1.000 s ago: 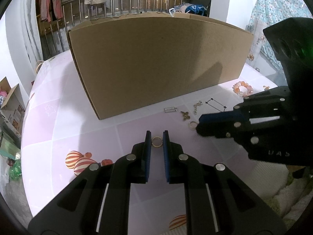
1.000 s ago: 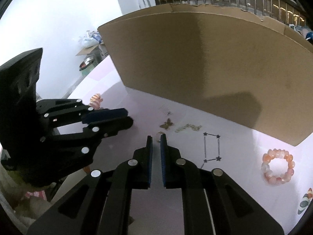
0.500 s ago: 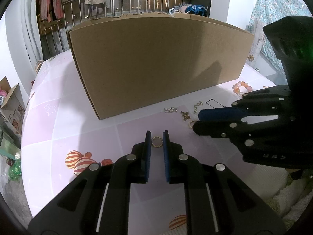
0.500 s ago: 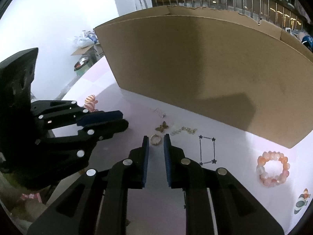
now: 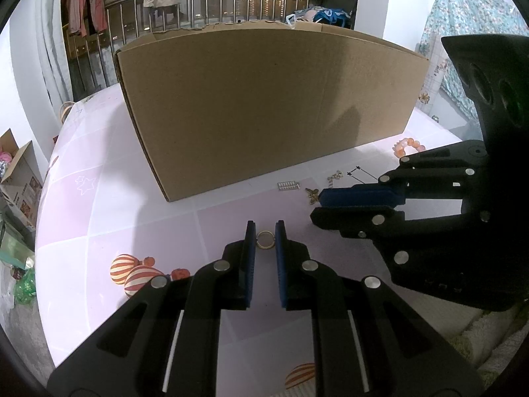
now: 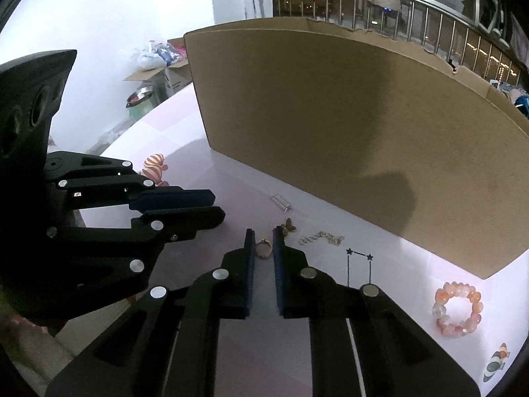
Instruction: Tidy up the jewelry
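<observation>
Two rings are now in hand. The left gripper (image 5: 265, 228) stays clamped on a gold ring (image 5: 265, 240) near the table's (image 5: 99, 218) front edge. The right gripper (image 6: 263, 236) has shifted forward over a second gold ring (image 6: 263, 249), widened, and is closing, its pads meeting the ring's sides. We judge both ready to lift. The butterfly charm (image 6: 290, 226) touches the right fingertip and could snag. The chain (image 6: 319, 240), star earrings (image 6: 358, 264) and bead bracelet (image 6: 458, 309) lie towards the right edge, and the cardboard box (image 6: 330, 132) walls off the table's far side
</observation>
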Tool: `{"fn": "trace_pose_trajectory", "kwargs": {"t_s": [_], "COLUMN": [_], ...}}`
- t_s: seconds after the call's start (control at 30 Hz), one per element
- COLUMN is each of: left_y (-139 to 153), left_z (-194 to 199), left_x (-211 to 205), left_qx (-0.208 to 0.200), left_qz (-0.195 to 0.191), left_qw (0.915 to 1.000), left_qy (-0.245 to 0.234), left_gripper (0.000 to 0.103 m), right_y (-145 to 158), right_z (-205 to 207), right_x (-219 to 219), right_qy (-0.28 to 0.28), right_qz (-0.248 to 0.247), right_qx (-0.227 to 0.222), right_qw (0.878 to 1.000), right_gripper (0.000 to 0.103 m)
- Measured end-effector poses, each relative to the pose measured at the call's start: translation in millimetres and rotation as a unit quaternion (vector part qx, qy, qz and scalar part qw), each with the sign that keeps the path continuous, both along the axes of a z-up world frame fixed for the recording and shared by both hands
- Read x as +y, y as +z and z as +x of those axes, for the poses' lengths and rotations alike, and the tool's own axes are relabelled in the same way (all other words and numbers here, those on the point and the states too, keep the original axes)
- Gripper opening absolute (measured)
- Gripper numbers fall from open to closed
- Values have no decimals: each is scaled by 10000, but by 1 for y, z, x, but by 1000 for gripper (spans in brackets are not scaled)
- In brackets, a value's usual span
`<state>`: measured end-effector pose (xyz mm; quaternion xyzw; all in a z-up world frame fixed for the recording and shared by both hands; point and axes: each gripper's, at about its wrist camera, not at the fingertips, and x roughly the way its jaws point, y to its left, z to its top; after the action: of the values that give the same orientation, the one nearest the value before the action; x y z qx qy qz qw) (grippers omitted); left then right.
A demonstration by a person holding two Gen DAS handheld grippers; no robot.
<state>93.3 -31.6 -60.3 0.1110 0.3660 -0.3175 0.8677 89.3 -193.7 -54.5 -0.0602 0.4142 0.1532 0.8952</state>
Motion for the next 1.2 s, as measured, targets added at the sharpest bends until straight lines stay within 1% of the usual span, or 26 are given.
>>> {"fn": "trace_pose_trajectory", "kwargs": {"t_s": [0.13, 0.23, 0.27, 0.57, 0.73, 0.83, 0.9, 0.93, 0.97, 1.1, 1.2], "left_y": [0, 0, 0, 0, 0, 0, 0, 0, 0, -1, 0], "left_z": [0, 0, 0, -2, -2, -2, -2, -2, -3, -3, -4], "left_x": [0, 0, 0, -1, -1, -1, -1, -1, -1, 0, -1], "left_qx": [0, -1, -6, -39, -44, -37, -38, -34, -32, -19, -17], "left_qz": [2, 2, 1, 32, 31, 10, 4, 0, -2, -14, -12], "left_qw": [10000, 10000, 10000, 10000, 10000, 10000, 10000, 10000, 10000, 10000, 10000], "left_qy": [-1, 1, 1, -23, -13, 5, 15, 20, 25, 33, 37], "left_gripper": [11, 11, 11, 11, 11, 11, 11, 11, 11, 11, 11], "right_y": [0, 0, 0, 5, 6, 5, 2, 1, 0, -6, -8], "right_z": [0, 1, 2, 0, 3, 7, 9, 9, 10, 10, 9], "right_x": [-2, -1, -2, -4, -13, -14, -12, -10, -6, 7, 16], "right_qy": [-6, -10, -20, -59, -123, -116, -126, -133, -131, -137, -85], "right_qz": [80, 108, 127, 184, 256, 350, 416, 435, 417, 131, -115], "right_qx": [24, 17, 17, 28, 170, 318, 389, 393, 373, 274, 122], "right_qw": [10000, 9999, 9999, 9998, 9995, 9988, 9983, 9982, 9984, 9994, 9998], "right_gripper": [11, 5, 5, 5, 5, 7, 14, 20, 22, 23, 22]}}
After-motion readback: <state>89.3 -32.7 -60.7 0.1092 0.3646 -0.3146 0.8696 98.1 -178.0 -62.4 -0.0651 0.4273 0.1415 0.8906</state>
